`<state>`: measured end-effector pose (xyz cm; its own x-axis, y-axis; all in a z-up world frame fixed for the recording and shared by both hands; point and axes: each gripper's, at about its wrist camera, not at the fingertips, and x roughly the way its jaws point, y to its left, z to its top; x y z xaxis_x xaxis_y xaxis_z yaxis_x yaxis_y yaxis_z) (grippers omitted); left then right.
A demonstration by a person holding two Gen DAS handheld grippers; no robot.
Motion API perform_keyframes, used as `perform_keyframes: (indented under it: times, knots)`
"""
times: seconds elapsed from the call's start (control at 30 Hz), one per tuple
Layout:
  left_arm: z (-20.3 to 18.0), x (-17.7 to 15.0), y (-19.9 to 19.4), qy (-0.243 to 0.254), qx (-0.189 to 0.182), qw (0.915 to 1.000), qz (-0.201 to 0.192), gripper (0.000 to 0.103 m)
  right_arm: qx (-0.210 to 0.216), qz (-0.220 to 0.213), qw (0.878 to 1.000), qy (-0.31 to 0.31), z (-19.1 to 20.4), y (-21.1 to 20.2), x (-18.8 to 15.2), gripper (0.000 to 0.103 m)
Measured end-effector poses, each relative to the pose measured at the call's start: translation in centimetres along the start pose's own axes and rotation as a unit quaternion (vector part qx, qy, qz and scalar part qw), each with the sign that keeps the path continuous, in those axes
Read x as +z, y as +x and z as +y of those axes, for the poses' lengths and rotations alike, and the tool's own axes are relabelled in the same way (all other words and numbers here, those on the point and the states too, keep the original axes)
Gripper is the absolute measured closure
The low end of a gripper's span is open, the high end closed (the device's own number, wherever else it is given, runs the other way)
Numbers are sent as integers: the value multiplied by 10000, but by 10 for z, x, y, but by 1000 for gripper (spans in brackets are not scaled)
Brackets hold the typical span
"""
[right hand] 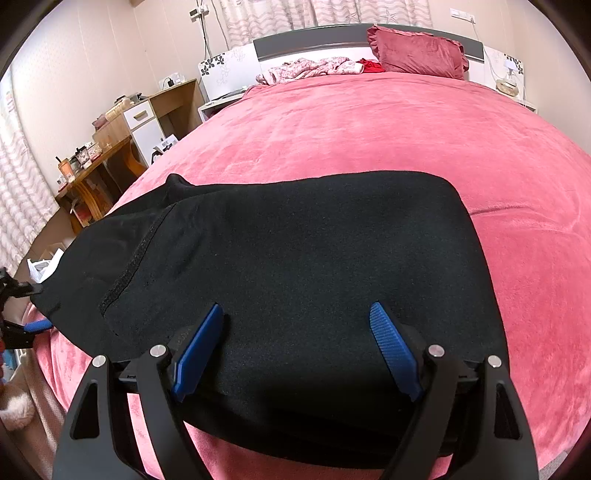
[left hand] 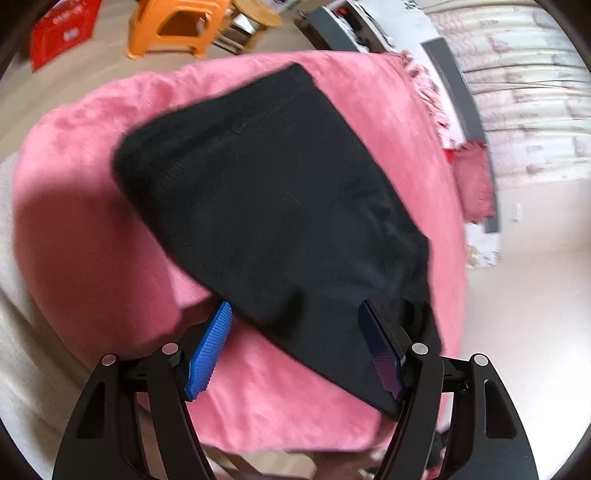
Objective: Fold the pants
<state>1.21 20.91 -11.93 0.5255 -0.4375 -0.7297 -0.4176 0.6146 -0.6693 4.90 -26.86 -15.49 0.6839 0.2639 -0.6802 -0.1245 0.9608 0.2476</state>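
Observation:
Folded black pants (right hand: 295, 251) lie on the pink blanket (right hand: 369, 129) near the bed's front edge. My right gripper (right hand: 296, 307) stands open low over their near side, blue pads (right hand: 199, 350) spread wide with only flat cloth beneath. In the left wrist view the same pants (left hand: 266, 192) run away from my left gripper (left hand: 294, 305), whose jaws straddle the near corner of the cloth without pressing on it. The right wrist view shows the left gripper (right hand: 27, 306) at the far left, at the pants' end, one finger above the edge and one below.
A dark red pillow (right hand: 417, 55) and a floral cloth (right hand: 310, 68) lie by the headboard. A wooden desk (right hand: 96, 166) with small items stands left of the bed. An orange stool (left hand: 177, 26) and a red crate (left hand: 62, 29) stand on the floor beyond.

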Motion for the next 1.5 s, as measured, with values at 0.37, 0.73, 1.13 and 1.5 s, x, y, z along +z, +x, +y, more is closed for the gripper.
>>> perform_keyframes:
  times: [0.37, 0.73, 1.13, 1.5]
  knots:
    - [0, 20, 0, -110, 155, 9939, -1083, 33, 24, -10, 10000, 25, 0, 0, 0, 21]
    - [3, 29, 14, 136, 82, 9940, -1080, 75, 34, -10, 10000, 36, -1, 0, 0, 21]
    - [-72, 6, -26, 1484, -197, 9727, -1773, 85, -31, -53, 10000, -65, 2, -3, 0, 16]
    - [-161, -28, -30, 2901, -691, 9356, -1889, 85, -135, -453, 9975, 523, -17, -21, 2, 15]
